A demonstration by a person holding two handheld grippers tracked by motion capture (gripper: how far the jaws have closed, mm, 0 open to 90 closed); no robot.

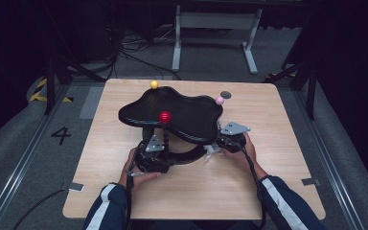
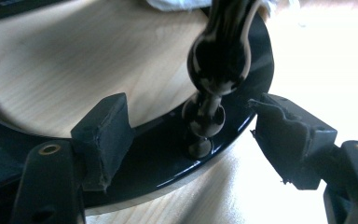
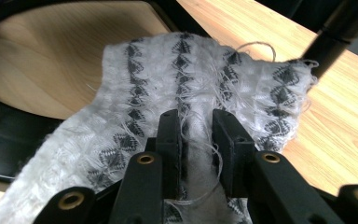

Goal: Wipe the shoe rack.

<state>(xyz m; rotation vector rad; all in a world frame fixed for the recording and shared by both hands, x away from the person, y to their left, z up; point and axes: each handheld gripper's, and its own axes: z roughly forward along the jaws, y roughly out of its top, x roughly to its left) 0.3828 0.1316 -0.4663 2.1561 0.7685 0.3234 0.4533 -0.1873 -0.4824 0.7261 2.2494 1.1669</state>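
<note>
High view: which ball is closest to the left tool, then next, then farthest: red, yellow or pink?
From the left tool:
1. Red ball, just above it, on a post.
2. Yellow ball, at the tray's far edge.
3. Pink ball, far right of the tray, a little farther than the yellow.

black beaded post between open jaws, table edges free

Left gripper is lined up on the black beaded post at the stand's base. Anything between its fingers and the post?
Nothing visible. The left gripper is open, its fingers flanking the black beaded post with bare gaps either side. The white cloth sits in the right gripper, away from the post.
</note>
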